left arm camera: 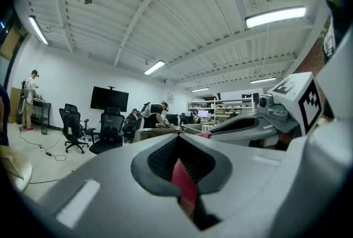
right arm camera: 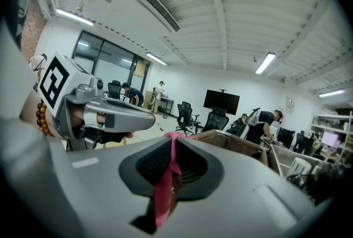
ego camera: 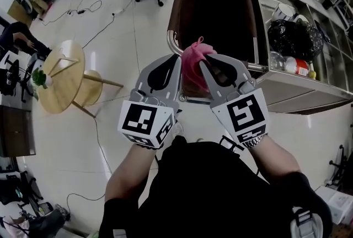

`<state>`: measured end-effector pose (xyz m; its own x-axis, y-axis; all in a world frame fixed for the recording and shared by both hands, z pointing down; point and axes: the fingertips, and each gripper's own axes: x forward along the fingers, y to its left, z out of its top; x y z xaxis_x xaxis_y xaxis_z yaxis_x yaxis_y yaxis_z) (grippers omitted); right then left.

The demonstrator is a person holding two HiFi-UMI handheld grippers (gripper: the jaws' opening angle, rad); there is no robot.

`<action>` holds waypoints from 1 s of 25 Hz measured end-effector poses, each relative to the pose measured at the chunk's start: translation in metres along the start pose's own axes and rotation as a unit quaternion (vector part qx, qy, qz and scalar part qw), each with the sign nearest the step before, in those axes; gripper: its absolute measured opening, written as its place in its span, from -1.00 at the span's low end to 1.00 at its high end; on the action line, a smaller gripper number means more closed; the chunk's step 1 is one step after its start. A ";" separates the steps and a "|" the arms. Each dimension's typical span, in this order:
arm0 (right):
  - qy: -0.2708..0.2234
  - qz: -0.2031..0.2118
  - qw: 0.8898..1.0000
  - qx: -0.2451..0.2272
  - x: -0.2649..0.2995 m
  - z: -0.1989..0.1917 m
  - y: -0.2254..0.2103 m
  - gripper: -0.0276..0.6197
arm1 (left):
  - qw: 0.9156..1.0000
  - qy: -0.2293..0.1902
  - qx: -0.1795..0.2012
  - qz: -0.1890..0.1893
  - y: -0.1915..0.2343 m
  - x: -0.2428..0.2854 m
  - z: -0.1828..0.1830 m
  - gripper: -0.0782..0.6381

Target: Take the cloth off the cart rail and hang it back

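Both tongs are clamped on the pink cloth [ego camera: 194, 60]: the left tongs [ego camera: 176, 61] pinch one side and the right tongs [ego camera: 203, 65] the other. It's bunched between them at the centre of the head view, just by the cart rail [ego camera: 170, 38]. I reckon it's lifted clear, so taking-off looks done. Next I must carry it over the rail, drape it evenly, then let go.

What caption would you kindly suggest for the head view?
The left gripper and right gripper pinch a bunched pink cloth near the cart rail.
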<state>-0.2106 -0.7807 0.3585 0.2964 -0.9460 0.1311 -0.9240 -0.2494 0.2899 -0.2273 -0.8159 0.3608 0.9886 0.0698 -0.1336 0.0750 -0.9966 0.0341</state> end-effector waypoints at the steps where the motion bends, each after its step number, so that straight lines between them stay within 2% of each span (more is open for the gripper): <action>1: -0.006 0.000 1.000 0.001 -0.010 0.004 0.002 -0.84 | 1.000 -0.001 0.002 0.001 -0.009 -0.003 0.002 -0.79; 6: -0.008 0.003 1.000 0.026 -0.061 0.006 0.004 -0.84 | 1.000 -0.004 0.012 0.008 -0.052 -0.011 0.004 -0.79; 8: 0.016 0.002 0.998 0.055 -0.082 -0.003 0.004 -0.84 | 1.000 -0.003 0.017 0.010 -0.070 -0.011 0.002 -0.79; 10: 0.016 0.002 0.998 0.064 -0.099 -0.004 0.004 -0.85 | 1.000 -0.005 0.023 0.009 -0.086 -0.014 0.003 -0.79; 15: -0.002 -0.002 0.998 0.063 -0.133 0.018 0.028 -0.85 | 0.999 -0.017 0.031 0.003 -0.109 -0.042 0.028 -0.79; 20: -0.009 -0.023 0.998 0.064 -0.156 0.037 0.045 -0.85 | 0.999 -0.028 0.036 -0.016 -0.123 -0.063 0.047 -0.79; 25: -0.050 -0.045 0.997 0.037 -0.171 0.059 0.061 -0.85 | 0.998 -0.032 0.039 -0.038 -0.135 -0.092 0.063 -0.79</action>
<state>-0.3321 -0.6467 0.2980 0.3565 -0.9342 0.0124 -0.9113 -0.3448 0.2251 -0.3366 -0.6905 0.3058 0.9700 0.1444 -0.1954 0.1362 -0.9892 -0.0550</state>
